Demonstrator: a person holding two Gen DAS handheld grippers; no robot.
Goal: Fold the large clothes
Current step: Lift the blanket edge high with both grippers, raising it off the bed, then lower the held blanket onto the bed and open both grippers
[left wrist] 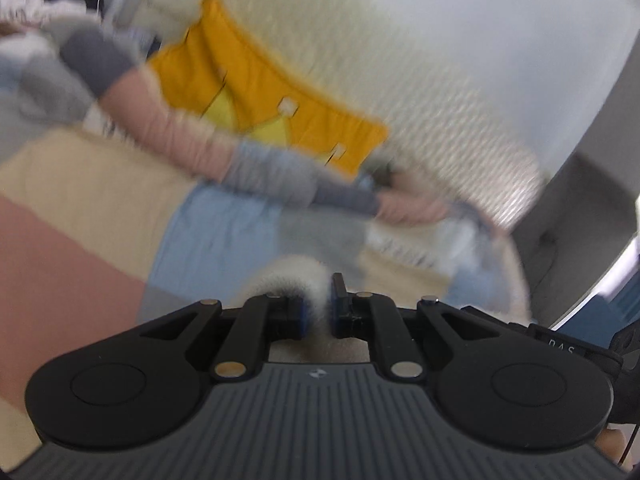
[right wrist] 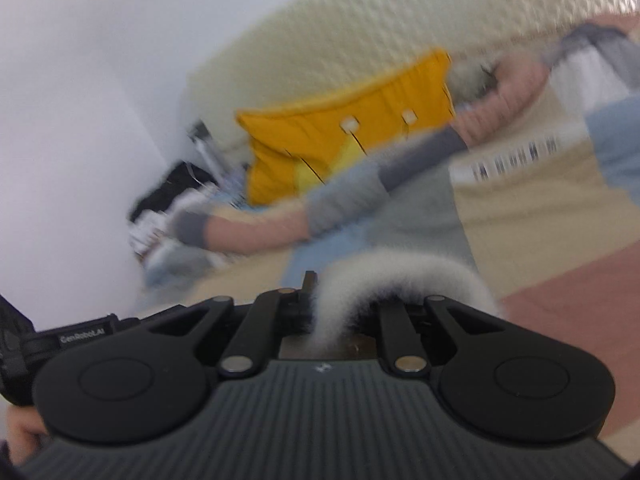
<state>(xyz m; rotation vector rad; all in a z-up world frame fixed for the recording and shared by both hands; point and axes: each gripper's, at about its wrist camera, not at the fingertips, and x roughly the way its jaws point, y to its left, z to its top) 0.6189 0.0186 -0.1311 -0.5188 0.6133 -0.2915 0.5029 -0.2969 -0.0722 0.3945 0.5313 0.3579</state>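
Both views are motion-blurred. My left gripper is shut on a fuzzy white fold of a garment that arches up between its jaws. My right gripper is shut on a similar fuzzy white edge that curves over its right finger. A long piece with pink, grey and dark grey bands stretches across the bed beyond the left gripper. It also shows in the right wrist view.
A yellow-orange pillow leans on a cream textured headboard; it also shows in the right wrist view. The bed cover has pink, beige and light blue blocks. A pile of clothes lies far left. A white wall is close.
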